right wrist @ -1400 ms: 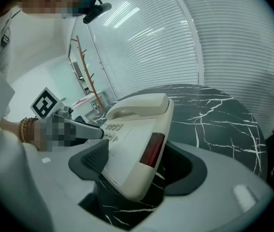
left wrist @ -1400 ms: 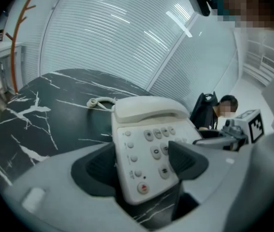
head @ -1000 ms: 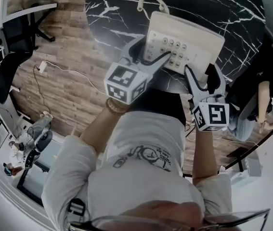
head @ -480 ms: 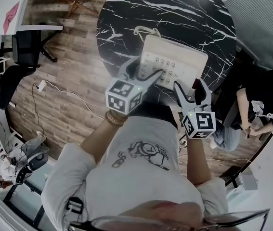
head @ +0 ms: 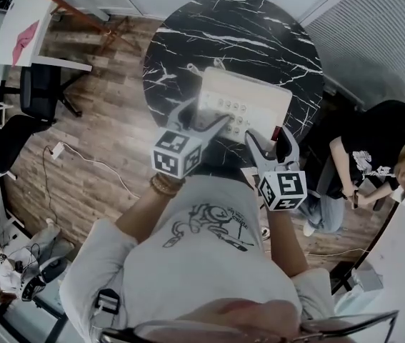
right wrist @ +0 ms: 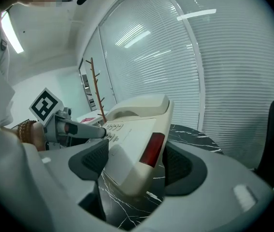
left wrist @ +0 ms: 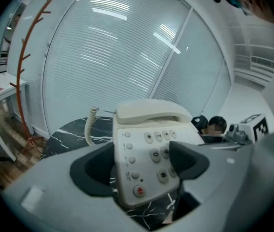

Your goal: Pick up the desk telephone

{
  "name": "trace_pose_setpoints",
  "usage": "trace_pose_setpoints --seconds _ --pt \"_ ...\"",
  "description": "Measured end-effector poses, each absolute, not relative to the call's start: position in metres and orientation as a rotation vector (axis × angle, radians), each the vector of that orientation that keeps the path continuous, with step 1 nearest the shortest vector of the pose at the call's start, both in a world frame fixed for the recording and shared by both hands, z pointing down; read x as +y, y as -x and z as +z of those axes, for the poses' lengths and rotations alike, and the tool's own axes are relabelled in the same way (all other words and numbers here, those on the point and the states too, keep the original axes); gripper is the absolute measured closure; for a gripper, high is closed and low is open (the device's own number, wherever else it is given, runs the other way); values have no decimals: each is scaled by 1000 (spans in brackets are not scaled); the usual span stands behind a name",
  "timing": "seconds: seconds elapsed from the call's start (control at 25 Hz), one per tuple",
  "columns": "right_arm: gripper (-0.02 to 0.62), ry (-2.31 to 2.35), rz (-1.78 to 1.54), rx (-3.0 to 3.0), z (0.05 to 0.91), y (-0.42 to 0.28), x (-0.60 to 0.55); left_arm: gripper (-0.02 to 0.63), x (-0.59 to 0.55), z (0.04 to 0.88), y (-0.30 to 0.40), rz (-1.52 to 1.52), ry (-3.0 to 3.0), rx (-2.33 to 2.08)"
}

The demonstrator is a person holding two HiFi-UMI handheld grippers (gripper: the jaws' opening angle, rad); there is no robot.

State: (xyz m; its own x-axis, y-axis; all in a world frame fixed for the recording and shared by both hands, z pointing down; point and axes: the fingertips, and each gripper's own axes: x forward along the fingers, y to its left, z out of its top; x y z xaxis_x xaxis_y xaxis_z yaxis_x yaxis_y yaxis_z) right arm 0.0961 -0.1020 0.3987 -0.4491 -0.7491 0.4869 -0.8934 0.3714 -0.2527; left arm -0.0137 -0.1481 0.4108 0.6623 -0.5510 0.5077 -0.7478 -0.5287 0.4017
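Left gripper (head: 203,117) grips the phone's (head: 248,95) near left corner, jaws set wide across the keypad edge. Right gripper (head: 269,143) grips the near right corner, beside a red panel (right wrist: 152,149). The phone hangs tilted between them, apparently clear of the black marble bench (head: 188,41). Its handset (left wrist: 151,112) is cradled, with the coiled cord (left wrist: 89,124) behind.

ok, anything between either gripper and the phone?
Nothing visible. The left gripper and the right gripper each clamp a near corner of the desk telephone directly, holding it above the black table.
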Motion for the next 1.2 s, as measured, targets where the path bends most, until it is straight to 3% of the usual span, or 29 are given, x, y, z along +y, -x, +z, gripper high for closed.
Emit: trace_pose_setpoints --seconds 1.2 --pt "249 -1553 599 -2422 312 -114 -75 242 -125 320 -5 363 -2375 -1042"
